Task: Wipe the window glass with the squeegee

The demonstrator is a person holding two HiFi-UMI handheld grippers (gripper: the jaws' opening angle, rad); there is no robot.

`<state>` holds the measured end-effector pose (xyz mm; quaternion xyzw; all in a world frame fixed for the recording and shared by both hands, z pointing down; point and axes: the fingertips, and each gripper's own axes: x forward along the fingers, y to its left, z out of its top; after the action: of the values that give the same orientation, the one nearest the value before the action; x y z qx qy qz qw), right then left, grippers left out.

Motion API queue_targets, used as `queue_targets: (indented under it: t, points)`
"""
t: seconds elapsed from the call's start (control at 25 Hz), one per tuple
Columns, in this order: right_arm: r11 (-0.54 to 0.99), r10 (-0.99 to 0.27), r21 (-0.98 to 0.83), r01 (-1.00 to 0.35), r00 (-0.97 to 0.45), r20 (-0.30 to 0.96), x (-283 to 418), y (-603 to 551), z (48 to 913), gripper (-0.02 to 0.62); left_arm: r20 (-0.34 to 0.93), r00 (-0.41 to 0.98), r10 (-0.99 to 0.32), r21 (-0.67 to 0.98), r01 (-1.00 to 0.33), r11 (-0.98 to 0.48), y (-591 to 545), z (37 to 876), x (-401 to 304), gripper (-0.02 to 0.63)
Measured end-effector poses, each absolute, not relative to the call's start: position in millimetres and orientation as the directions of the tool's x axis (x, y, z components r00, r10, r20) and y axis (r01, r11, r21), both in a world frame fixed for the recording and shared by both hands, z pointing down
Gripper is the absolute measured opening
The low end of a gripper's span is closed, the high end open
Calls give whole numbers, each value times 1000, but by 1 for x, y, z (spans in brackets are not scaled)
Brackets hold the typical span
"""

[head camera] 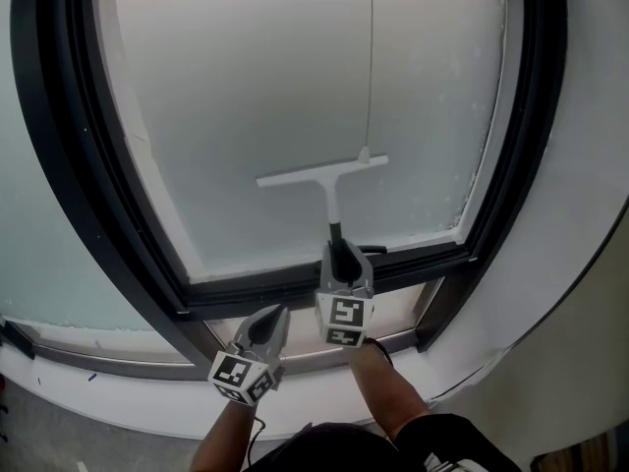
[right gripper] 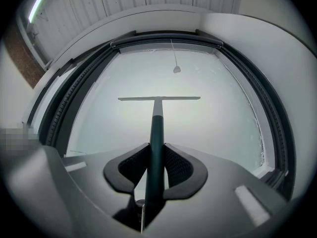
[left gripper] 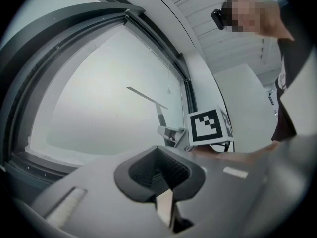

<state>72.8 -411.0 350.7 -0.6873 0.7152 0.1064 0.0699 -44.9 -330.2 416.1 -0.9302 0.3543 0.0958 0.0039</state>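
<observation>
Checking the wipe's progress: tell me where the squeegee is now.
Head view, centre: the squeegee stands in the right gripper, its blade across the lower middle of the window glass.

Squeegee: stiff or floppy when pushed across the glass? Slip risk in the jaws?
Squeegee probably stiff: handle and blade run straight, no sag. Likely light: the right gripper alone holds it out by the handle end. It may twist: the jaws pinch a narrow handle far from the wide blade near the glass.
</observation>
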Motion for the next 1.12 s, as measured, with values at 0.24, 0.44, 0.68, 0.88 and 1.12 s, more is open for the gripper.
queue_targets:
  t: [0.24, 0.44, 0.68, 0.88, 1.12]
  points:
    - [40, -972, 50, -998, -51, -230, 73, -408, 365, 95, -175, 734, -656, 72, -655, -752, -329, 420, -42, -2]
    - [40, -980, 50, -998, -48, -193, 74, -403, 383, 95, -174, 732, -659, 76, -657, -750, -329, 421, -44, -2]
    - [42, -986, 44, -998, -49, -161, 74, -400, 400, 95, -151, 738, -658, 94, -651, -753, -326, 433, -39, -2]
    - [48, -989, 39, -998, -53, -137, 73, -396, 414, 95, -134, 739, -660, 107, -652, -751, -325, 441, -39, -2]
    - [52, -993, 33, -998, -55, -109, 73, -393, 434, 95, -109, 738, -666, 118, -656, -745, -325, 451, -38, -2]
